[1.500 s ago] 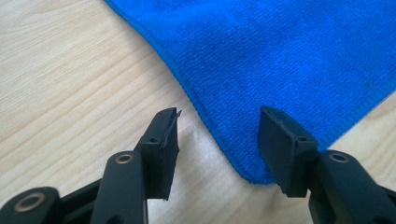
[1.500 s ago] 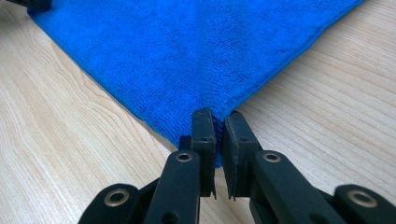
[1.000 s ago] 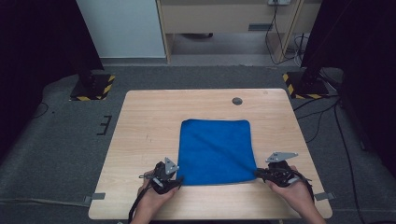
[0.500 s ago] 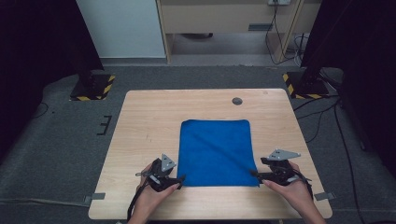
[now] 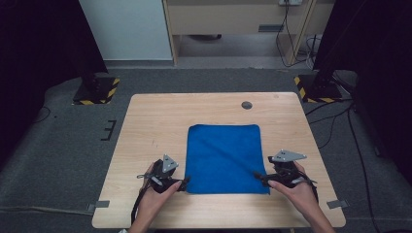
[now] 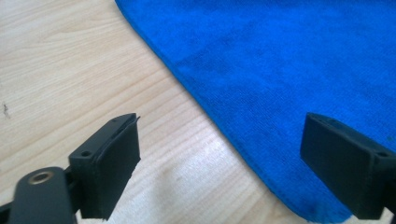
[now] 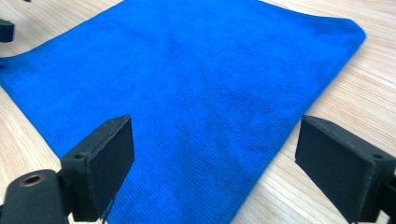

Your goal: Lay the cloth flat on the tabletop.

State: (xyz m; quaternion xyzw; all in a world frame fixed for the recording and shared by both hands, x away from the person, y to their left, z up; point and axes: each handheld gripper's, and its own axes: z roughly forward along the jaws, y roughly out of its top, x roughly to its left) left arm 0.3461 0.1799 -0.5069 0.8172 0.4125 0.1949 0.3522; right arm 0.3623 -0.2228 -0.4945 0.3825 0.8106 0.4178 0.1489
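A blue cloth (image 5: 223,158) lies flat on the wooden table (image 5: 155,126), right of centre. My left gripper (image 5: 183,183) sits at the cloth's near left corner, held by a hand. In the left gripper view its jaws stand wide apart, open, with the cloth's left edge (image 6: 224,126) running between them. My right gripper (image 5: 257,175) sits at the cloth's near right corner. Its jaws are open too, straddling the cloth's right edge (image 7: 280,154), with the cloth (image 7: 187,93) spreading away ahead. Neither gripper holds anything.
A small dark round disc (image 5: 247,105) sits in the tabletop near the far edge. Two yellow-and-black striped stand bases (image 5: 97,92) (image 5: 316,90) rest on the grey floor beyond the table. Cables (image 5: 340,121) trail on the floor at the right.
Both grippers have shifted slightly, staying at the cloth's near corners. The cloth's near edge now lies flatter and a little nearer the table's front.
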